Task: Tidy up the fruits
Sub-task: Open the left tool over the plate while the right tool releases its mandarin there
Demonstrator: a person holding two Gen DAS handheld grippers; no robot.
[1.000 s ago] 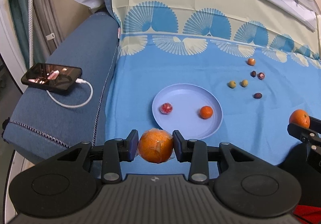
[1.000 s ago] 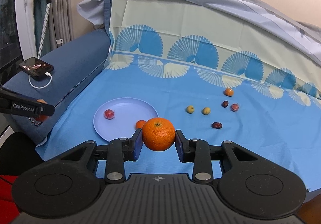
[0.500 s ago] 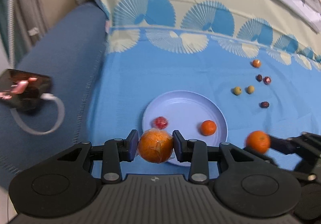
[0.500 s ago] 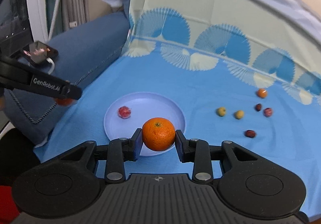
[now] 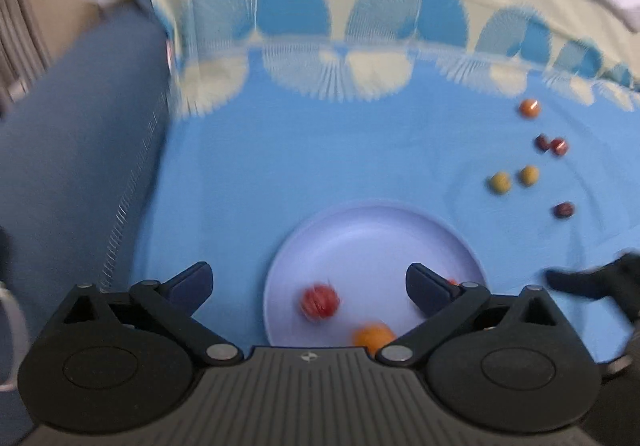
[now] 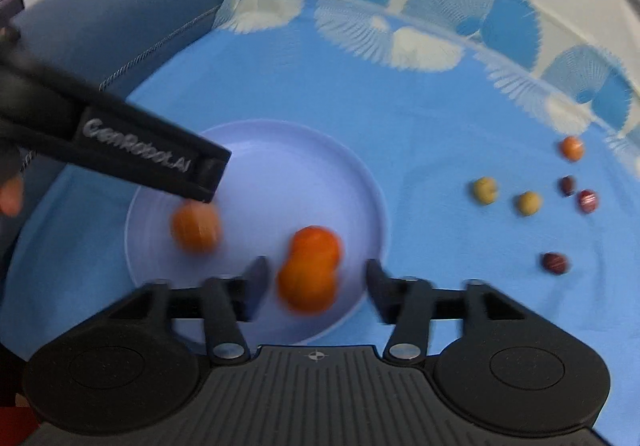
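A pale blue plate (image 5: 372,242) lies on the blue cloth, also in the right wrist view (image 6: 304,166). My left gripper (image 5: 308,286) is open over the plate's near edge; an orange (image 5: 374,338) and a red fruit (image 5: 319,301) lie on the plate below it. My right gripper (image 6: 314,286) is open, with a blurred orange shape (image 6: 310,270) between its jaws on the plate. Another orange (image 6: 196,226) lies under the left gripper's finger (image 6: 152,154). Several small fruits (image 6: 528,202) lie on the cloth to the right, also in the left view (image 5: 528,176).
A dark blue sofa arm (image 5: 72,150) runs along the left. A patterned cloth back (image 5: 360,6) rises behind. The right gripper's tip (image 5: 592,282) shows at the right edge of the left view.
Both grippers moved forward over the plate and opened. Each orange has left its jaws and now lies on the plate. The views are motion-blurred.
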